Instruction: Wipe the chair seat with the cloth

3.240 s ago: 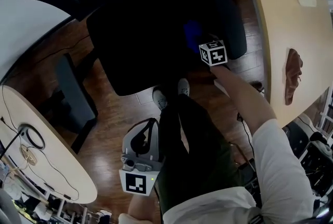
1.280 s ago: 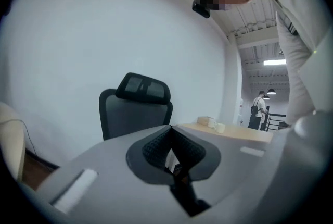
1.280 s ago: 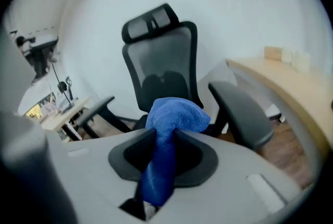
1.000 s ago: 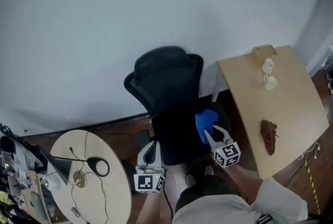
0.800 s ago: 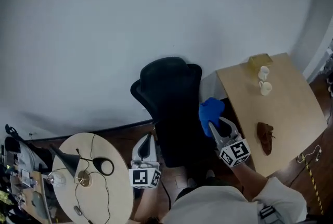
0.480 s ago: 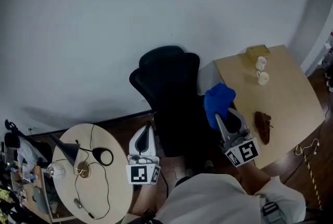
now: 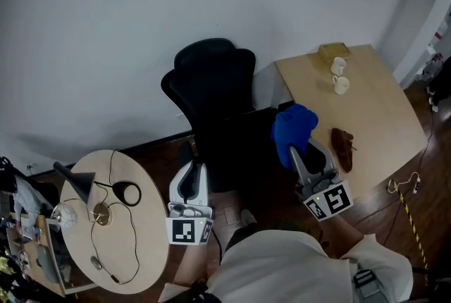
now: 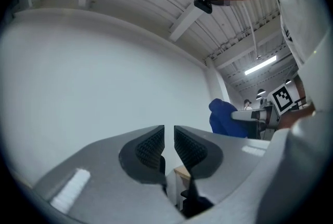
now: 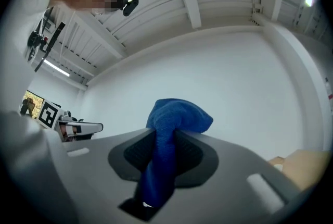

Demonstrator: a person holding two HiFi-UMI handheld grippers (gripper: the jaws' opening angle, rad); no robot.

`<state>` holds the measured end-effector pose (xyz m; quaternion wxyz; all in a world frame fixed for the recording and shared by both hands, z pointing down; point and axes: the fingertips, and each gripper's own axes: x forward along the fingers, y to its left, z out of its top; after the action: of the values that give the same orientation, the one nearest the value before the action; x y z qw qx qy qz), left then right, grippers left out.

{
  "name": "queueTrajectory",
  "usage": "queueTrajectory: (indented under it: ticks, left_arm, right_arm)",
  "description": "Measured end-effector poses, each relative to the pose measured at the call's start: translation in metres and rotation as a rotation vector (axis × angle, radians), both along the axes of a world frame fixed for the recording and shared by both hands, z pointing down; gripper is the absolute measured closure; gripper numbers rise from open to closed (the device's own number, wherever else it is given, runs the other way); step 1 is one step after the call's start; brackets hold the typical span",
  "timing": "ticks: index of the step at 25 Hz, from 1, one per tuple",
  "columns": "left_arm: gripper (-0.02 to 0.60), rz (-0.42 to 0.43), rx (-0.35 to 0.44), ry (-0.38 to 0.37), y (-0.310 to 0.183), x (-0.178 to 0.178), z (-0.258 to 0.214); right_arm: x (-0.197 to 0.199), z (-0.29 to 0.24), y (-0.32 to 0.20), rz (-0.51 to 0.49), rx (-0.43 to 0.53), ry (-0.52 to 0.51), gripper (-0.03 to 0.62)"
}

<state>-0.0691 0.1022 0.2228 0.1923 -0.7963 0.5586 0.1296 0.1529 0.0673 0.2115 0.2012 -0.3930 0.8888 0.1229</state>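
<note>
Black office chair (image 7: pixel 210 79) stands ahead of both tongs, backrest toward the wall. Its seat (image 7: pixel 236 150) lies low btwn them, too dark to read surface detail. Rectangular desk (image 7: pixel 373 111) is just right of the right tongs (image 7: pixel 294 153). Round desk (image 7: pixel 144 231) is left of the left tongs (image 7: pixel 192 169).

Right tongs are clamped on the blue cloth (image 7: pixel 293 127), w/ a bunched wad past the tips and a tail hanging back btwn the jaws. These tongs aim up at the wall, so the cloth looks raised by the seat's right side, not touching it. Left tongs have jaws drawn nearly together, only a sliver btwn, nothing in them, off the seat's left side.

Step in hand, as I judge it, is getting the cloth down on the seat; wiping not begun. To do it well:
- Tip the right tongs nose-down so the wad lands first, not the hard tips.
- Press lightly and sweep in overlapping passes, incl. edges.
- Keep the clamp firm, since the grip is on a narrow fold and drag could pull it out.
- Chair prob. swivels, so the left tongs could brace the seat edge.
- Mind the desk corner close on the right.
</note>
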Motion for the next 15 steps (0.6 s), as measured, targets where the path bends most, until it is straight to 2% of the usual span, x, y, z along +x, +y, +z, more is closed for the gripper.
queueTrajectory:
  ticks: [5, 10, 15]
  left_arm:
    - [0.514, -0.023, -0.006, -0.018, 0.064, 0.032, 0.007]
    - [0.523, -0.033, 0.02, -0.019, 0.15, 0.092, 0.007]
    - [0.523, -0.064, -0.017, -0.017, 0.233, 0.149, 0.065]
  right_arm:
    - [0.03, 0.004, 0.063, -0.032, 0.026, -0.004, 0.499]
    - [0.079, 0.012, 0.151, -0.071, 0.043, 0.004, 0.497]
    - [0.133, 0.054, 0.229, -0.097, 0.021, -0.03, 0.497]
